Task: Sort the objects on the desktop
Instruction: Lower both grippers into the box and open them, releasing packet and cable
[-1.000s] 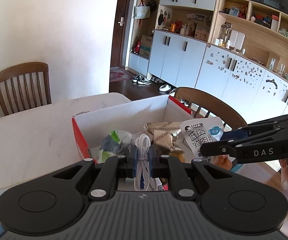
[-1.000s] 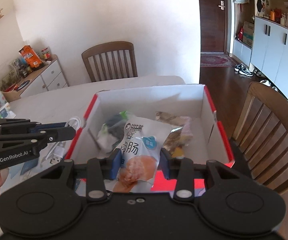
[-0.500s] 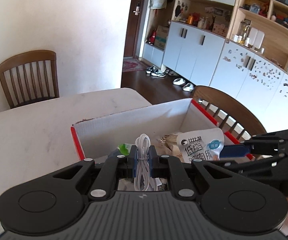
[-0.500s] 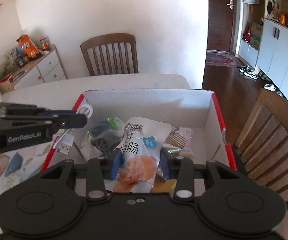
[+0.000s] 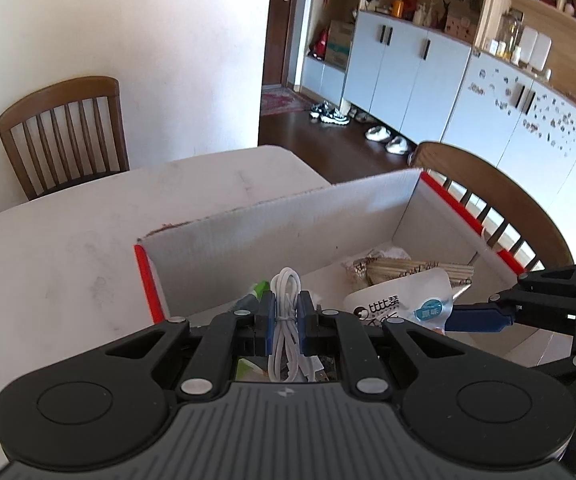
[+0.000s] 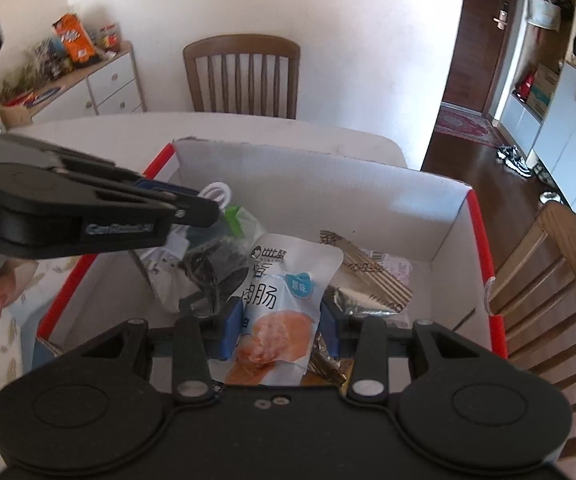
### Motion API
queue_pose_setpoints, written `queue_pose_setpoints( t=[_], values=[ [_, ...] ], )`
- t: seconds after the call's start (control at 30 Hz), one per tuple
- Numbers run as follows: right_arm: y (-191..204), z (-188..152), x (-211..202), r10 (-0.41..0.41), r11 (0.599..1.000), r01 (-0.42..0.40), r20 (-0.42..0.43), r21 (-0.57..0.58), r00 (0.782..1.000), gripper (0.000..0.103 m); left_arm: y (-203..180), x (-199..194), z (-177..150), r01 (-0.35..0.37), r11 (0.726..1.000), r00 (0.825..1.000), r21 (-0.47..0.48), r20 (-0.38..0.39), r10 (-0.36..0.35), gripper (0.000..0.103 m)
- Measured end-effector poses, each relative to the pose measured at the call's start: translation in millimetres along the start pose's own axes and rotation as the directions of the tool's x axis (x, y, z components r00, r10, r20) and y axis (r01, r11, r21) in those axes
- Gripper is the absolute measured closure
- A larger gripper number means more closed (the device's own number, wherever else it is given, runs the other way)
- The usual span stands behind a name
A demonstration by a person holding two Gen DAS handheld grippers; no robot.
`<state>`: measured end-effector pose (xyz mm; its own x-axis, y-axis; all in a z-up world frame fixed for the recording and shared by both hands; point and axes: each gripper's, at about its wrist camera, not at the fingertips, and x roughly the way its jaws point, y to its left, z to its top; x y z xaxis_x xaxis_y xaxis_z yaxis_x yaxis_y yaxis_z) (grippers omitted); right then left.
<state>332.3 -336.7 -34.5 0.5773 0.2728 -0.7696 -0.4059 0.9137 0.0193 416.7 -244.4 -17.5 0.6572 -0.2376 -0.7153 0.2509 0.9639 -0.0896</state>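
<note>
Gripping a coiled white USB cable [image 5: 286, 322], smooth and glossy, my left gripper [image 5: 286, 326] is clamped nearly shut on it. My right gripper [image 6: 276, 330] pinches a soft, shiny white sausage pouch [image 6: 284, 300] between blue pads. Both hang over the corrugated cardboard box [image 6: 328, 196] with red edges, among crinkled snack packets [image 6: 372, 284].

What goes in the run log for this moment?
left gripper: shut on white cable | right gripper: shut on sausage pouch | both above open cardboard box | nothing released yet
</note>
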Motion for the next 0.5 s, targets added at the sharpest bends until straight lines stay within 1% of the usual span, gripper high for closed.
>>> queue_pose_setpoints(
  t=[0.2,0.5],
  values=[
    [0.8,-7.6,3.6,-0.001,1.000,0.000,-0.012,-0.020,1.000,0.063,-2.4,11.7,-7.4,0.001,1.000,0.999,0.009,-0.048,-0.001,0.093],
    [2.2,-7.5,2.3,0.009,0.999,-0.010,-0.017,-0.035,1.000,0.062,0.2,15.3,-5.2,0.023,1.000,0.996,-0.008,-0.083,-0.024,0.093]
  ],
)
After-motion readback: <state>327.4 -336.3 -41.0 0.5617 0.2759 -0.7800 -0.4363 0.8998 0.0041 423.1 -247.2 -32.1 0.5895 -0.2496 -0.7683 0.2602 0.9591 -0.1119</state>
